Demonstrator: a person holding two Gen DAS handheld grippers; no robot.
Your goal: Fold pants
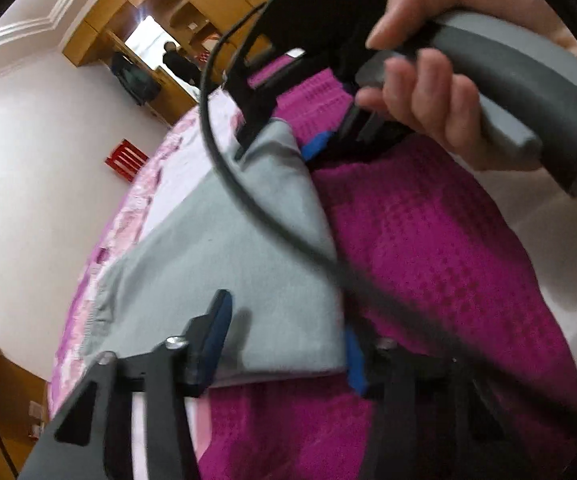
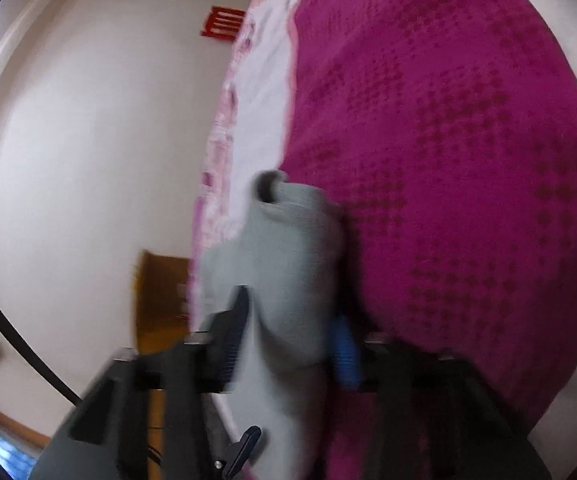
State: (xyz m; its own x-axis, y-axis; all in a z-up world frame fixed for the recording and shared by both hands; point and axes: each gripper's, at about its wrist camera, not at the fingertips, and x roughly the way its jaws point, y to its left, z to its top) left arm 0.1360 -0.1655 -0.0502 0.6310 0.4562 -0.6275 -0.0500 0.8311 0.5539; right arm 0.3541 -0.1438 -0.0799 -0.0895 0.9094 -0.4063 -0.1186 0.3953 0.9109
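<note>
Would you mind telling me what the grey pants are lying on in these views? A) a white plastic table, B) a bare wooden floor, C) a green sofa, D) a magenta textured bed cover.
D: in both wrist views the grey pants lie on the magenta textured bed cover, with the left gripper and right gripper each closed on the fabric.

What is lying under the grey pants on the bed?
Beside the grey pants the magenta blanket and a pink floral sheet show, and probably continue under them. What lies directly beneath is covered.
</note>
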